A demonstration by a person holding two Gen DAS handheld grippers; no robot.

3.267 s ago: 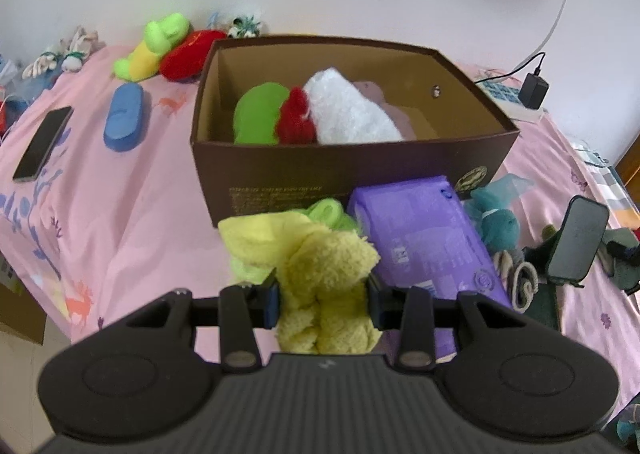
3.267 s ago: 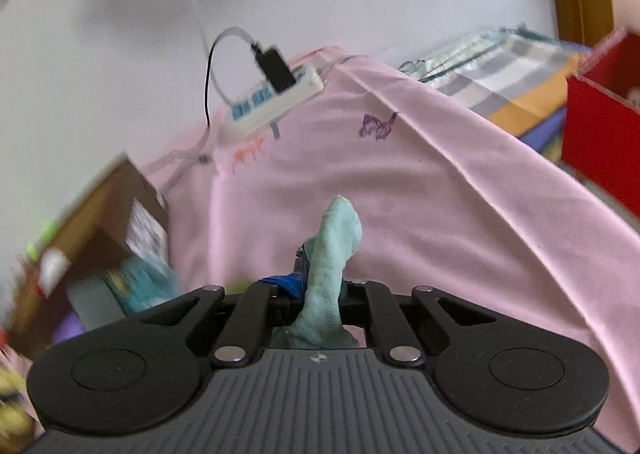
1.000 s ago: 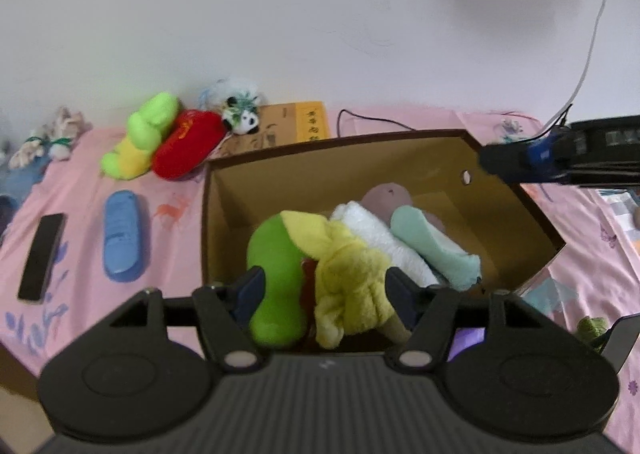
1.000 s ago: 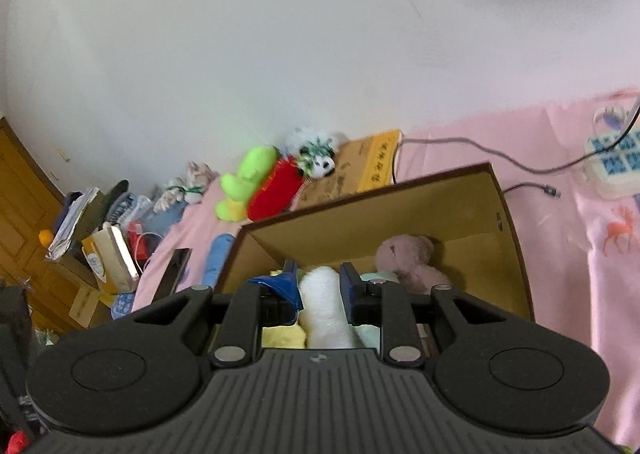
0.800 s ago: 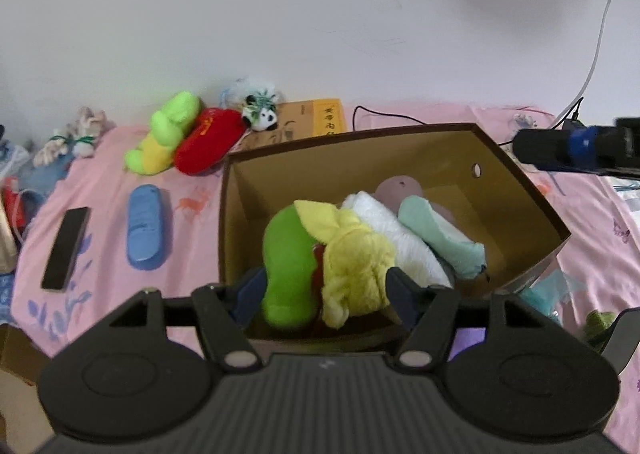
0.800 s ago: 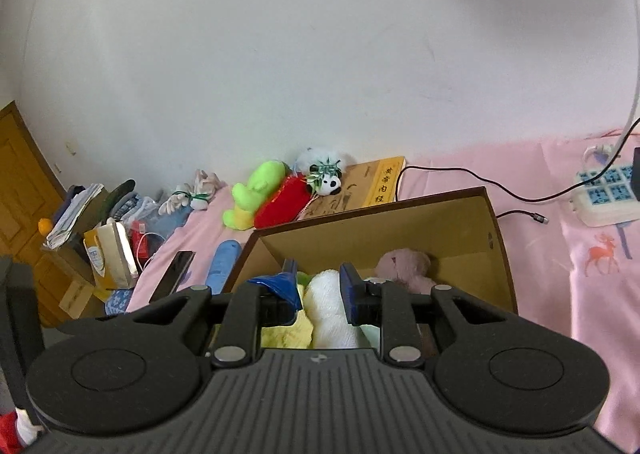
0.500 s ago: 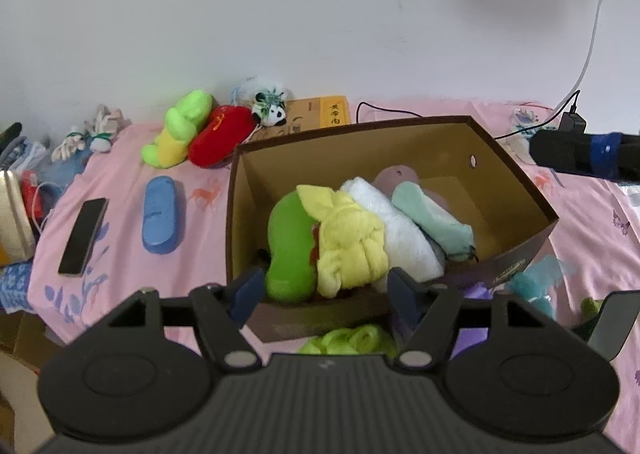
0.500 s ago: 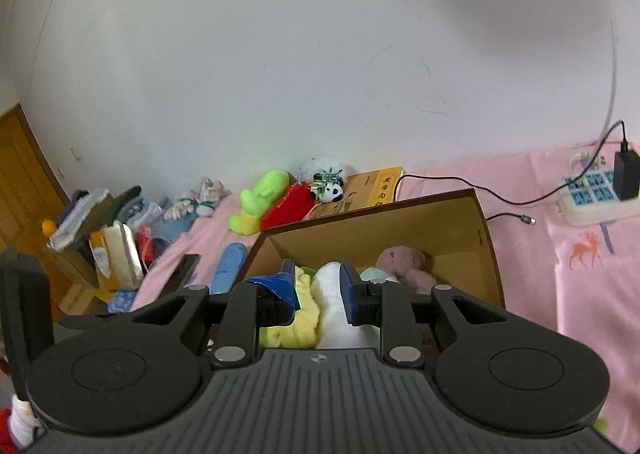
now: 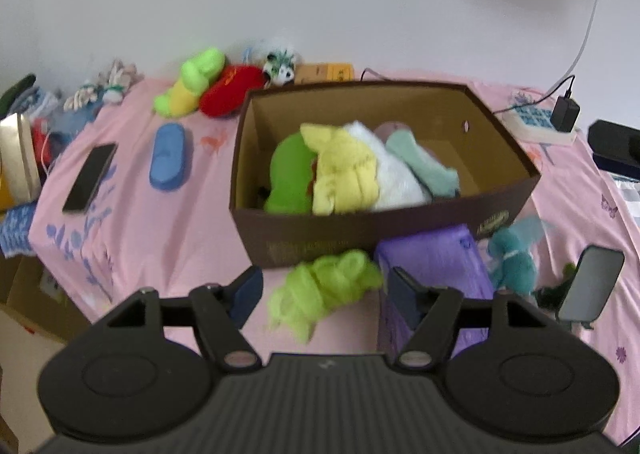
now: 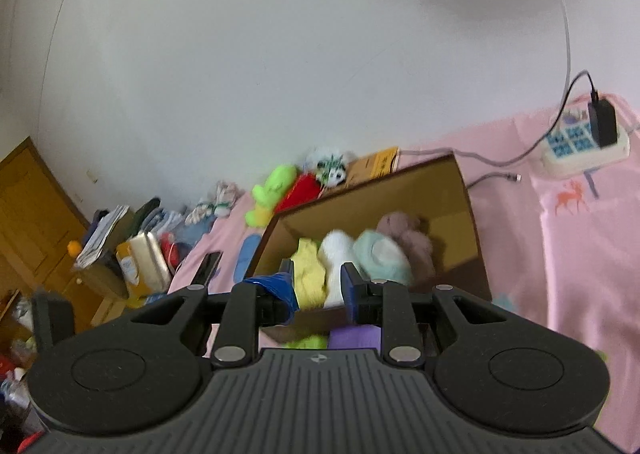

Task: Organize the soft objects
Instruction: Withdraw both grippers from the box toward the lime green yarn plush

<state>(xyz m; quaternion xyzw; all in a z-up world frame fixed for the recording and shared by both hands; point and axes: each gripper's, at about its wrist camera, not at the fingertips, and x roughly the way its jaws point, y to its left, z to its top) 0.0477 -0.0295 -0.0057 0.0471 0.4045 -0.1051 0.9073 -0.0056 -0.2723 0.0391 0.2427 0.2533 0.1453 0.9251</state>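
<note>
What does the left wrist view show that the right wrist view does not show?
Only the left wrist view shows the teal plush, the phone on a stand and the whole lime green cloth in front of the box, lying between the open fingers of the left claw.

Only the right wrist view shows the wooden door, the cluttered side table and the right claw, open and empty.

Both show the brown box with its yellow towel, the black phone and the power strip.
</note>
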